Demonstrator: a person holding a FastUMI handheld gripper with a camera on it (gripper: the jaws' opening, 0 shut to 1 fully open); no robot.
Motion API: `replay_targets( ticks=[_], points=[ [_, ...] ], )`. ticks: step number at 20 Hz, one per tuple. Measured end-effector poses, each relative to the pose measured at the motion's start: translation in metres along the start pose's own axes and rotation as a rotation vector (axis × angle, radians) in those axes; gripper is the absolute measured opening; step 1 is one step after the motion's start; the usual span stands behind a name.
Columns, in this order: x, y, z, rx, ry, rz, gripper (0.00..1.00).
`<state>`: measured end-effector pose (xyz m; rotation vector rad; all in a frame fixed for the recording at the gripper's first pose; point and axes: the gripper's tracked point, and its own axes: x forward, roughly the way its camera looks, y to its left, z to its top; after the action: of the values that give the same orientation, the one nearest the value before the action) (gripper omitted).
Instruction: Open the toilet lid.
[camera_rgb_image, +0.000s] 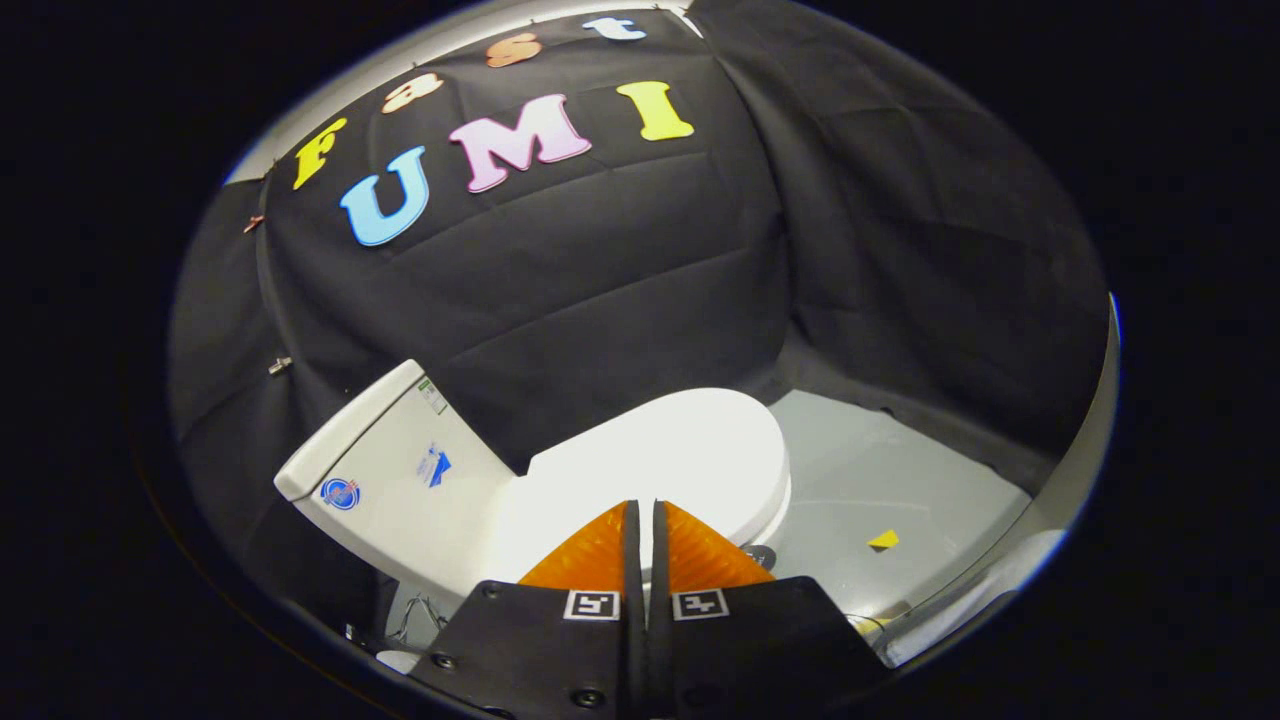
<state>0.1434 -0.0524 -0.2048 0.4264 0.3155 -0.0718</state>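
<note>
Gripper (646, 515) fingers nearly together, a narrow gap between, holding nothing. Toilet lid (680, 450) lies closed just beyond them. Tank (390, 470) stands left.

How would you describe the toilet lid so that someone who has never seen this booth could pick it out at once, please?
Find the white toilet standing against the black cloth wall. The lid is the smooth oval slab lying flat and closed, beyond the tips of the fingers, which are nearly together with nothing between them. Unlike the boxy tank behind it, it is rounded and carries no stickers.
</note>
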Motion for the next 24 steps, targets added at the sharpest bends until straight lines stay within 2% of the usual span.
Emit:
replay_targets(
  ticks=[5, 7, 9, 11, 13, 20, 24],
  points=[
    [0.027, -0.047, -0.032, 0.132, 0.073, -0.023, 0.07],
    [0.038, -0.064, -0.048, 0.17, 0.102, -0.033, 0.2],
    [0.048, -0.077, -0.062, 0.2, 0.139, -0.033, 0.39],
    [0.059, -0.082, -0.076, 0.235, 0.173, -0.009, 0.52],
    [0.07, -0.09, -0.091, 0.27, 0.213, 0.004, 0.95],
    [0.103, -0.115, -0.128, 0.467, 0.282, 0.056, 0.96],
    [0.114, -0.109, -0.135, 0.512, 0.271, 0.111, 0.96]
  ],
)
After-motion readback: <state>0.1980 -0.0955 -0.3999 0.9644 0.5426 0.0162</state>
